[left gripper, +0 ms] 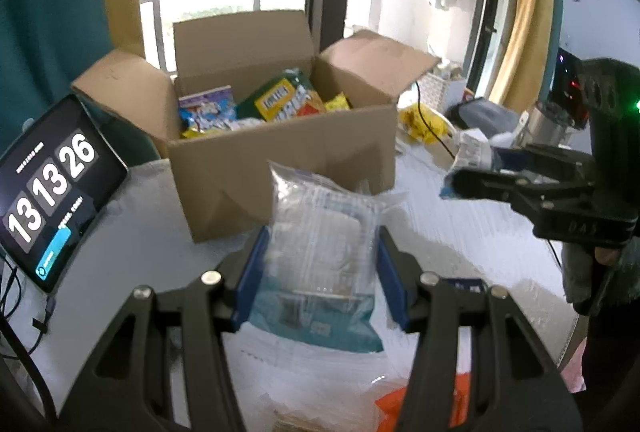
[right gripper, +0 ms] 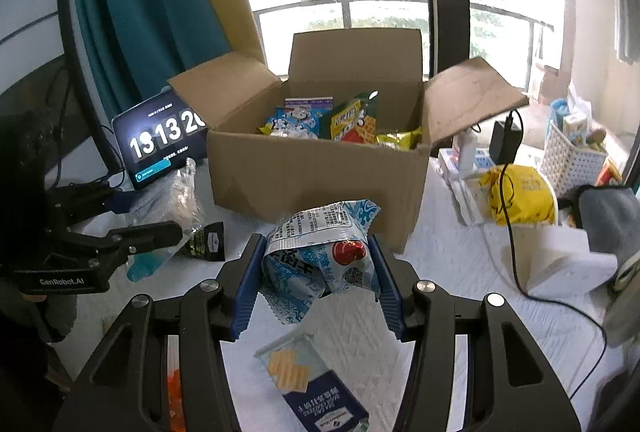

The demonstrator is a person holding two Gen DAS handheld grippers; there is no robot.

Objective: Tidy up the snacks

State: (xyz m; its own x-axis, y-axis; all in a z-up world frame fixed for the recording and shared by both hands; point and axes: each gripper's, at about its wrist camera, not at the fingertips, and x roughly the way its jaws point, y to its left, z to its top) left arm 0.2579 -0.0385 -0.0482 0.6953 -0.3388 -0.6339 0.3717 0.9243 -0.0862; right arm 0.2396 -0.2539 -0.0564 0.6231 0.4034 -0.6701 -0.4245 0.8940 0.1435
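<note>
An open cardboard box (left gripper: 280, 168) (right gripper: 316, 184) stands on the white table and holds several colourful snack packs (left gripper: 256, 104) (right gripper: 340, 120). My left gripper (left gripper: 320, 272) is shut on a clear plastic snack bag with a teal bottom (left gripper: 324, 252), held above the table in front of the box; it also shows in the right wrist view (right gripper: 172, 208). My right gripper (right gripper: 316, 276) is shut on a crumpled blue-and-silver snack packet (right gripper: 320, 252), held just in front of the box; it shows in the left wrist view (left gripper: 468, 168) to the right.
A tablet with a clock (left gripper: 52, 188) (right gripper: 160, 140) leans left of the box. A blue cracker pack (right gripper: 316, 384), a dark packet (right gripper: 208, 242) and an orange pack (left gripper: 400, 404) lie on the table. A yellow bag (right gripper: 520, 196), a white basket (right gripper: 572, 156) and cables (right gripper: 516, 252) are on the right.
</note>
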